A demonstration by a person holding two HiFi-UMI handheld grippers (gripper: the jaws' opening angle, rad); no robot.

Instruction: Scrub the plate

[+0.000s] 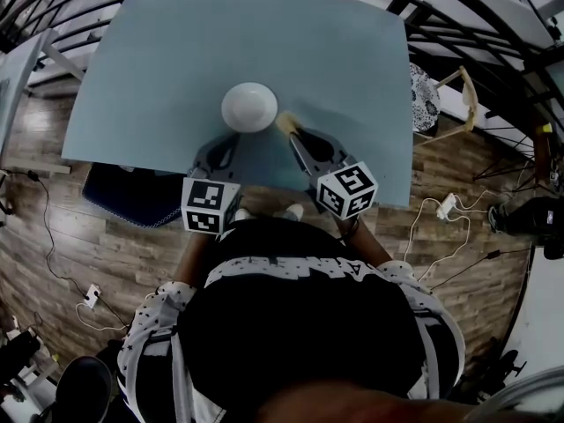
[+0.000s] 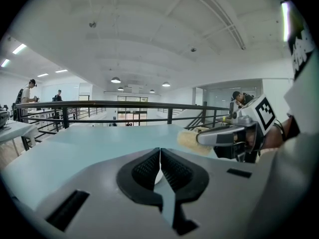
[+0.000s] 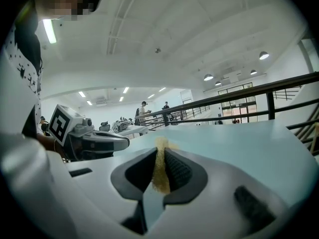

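Observation:
A white plate (image 1: 249,107) sits on the blue-grey table (image 1: 159,69), near its front edge. My left gripper (image 1: 230,137) reaches the plate's near rim. In the left gripper view its jaws (image 2: 160,167) are shut, with a thin white sliver of the plate (image 2: 157,177) between the pads. My right gripper (image 1: 291,133) is shut on a yellow sponge (image 1: 285,120) just right of the plate. The sponge (image 3: 160,151) sticks up between that gripper's (image 3: 160,172) pads. The left gripper view also shows the sponge (image 2: 191,141) beside the plate. Whether it touches the plate I cannot tell.
A black railing (image 1: 458,33) runs round the table's far and right sides. A wooden chair (image 1: 445,100) stands to the right. Cables (image 1: 441,214) lie on the wooden floor. A dark blue object (image 1: 128,194) sits under the table's left front. People stand far off (image 3: 143,112).

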